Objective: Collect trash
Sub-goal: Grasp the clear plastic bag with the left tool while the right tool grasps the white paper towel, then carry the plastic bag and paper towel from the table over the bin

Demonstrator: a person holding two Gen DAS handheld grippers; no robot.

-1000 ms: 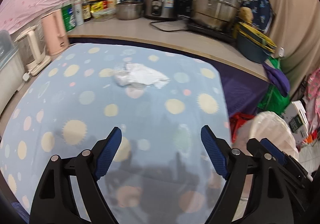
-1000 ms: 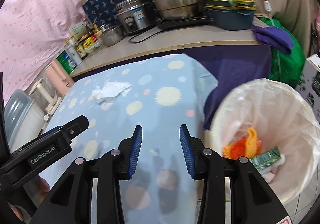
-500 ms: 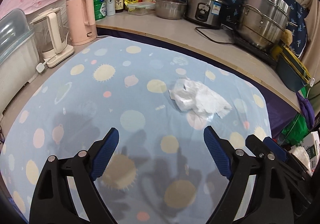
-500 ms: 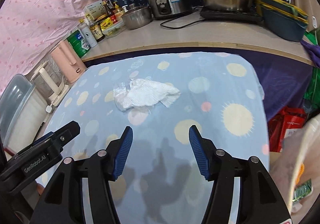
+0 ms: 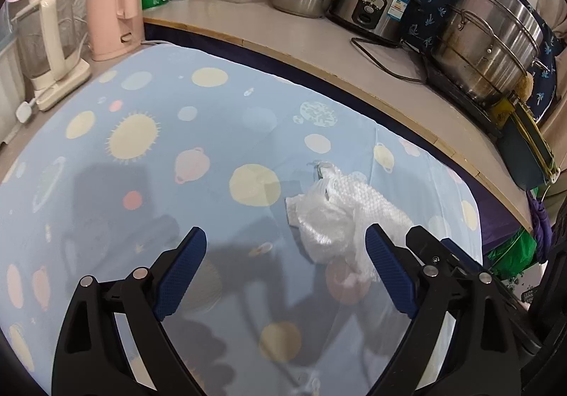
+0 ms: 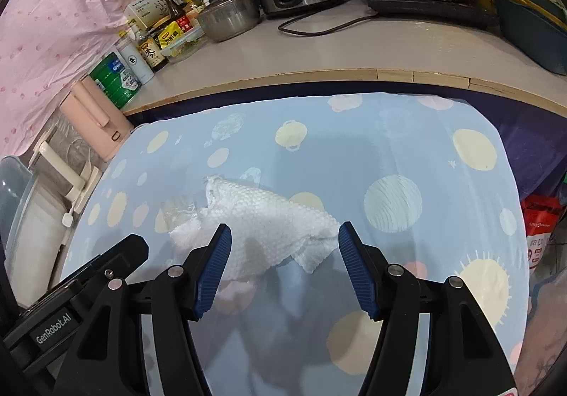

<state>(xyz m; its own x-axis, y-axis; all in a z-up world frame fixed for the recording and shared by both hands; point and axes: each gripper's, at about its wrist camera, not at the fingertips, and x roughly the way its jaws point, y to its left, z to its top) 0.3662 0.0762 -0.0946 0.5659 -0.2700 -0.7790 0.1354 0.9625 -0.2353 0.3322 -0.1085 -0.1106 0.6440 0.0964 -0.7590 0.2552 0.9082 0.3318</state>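
A crumpled white paper towel (image 5: 354, 204) with a scrap of clear plastic lies on the light blue, planet-printed tablecloth (image 5: 149, 155). My left gripper (image 5: 285, 236) hovers just short of it, jaws opening and nothing between them; its right fingertip (image 5: 375, 240) overlaps the towel's near edge. In the right wrist view the towel (image 6: 269, 219) sits right ahead of my right gripper (image 6: 284, 229), whose jaws stand open with the towel's near part framed between the fingertips, untouched. The left gripper's body (image 6: 71, 293) shows at that view's lower left.
Behind the table runs a counter (image 5: 319, 52) with a rice cooker (image 5: 375, 3), a steel steamer pot (image 5: 489, 38), a lidded pan, bottles and jars. A pink kettle (image 5: 113, 6) and a blender (image 5: 49, 41) stand at the left. A red bag (image 6: 538, 215) sits beyond the table's right edge.
Both grippers swung left from the lined bin at the table's right edge and came down toward the towel, which now looms close. The right jaws widened clearly, the left ones a little.
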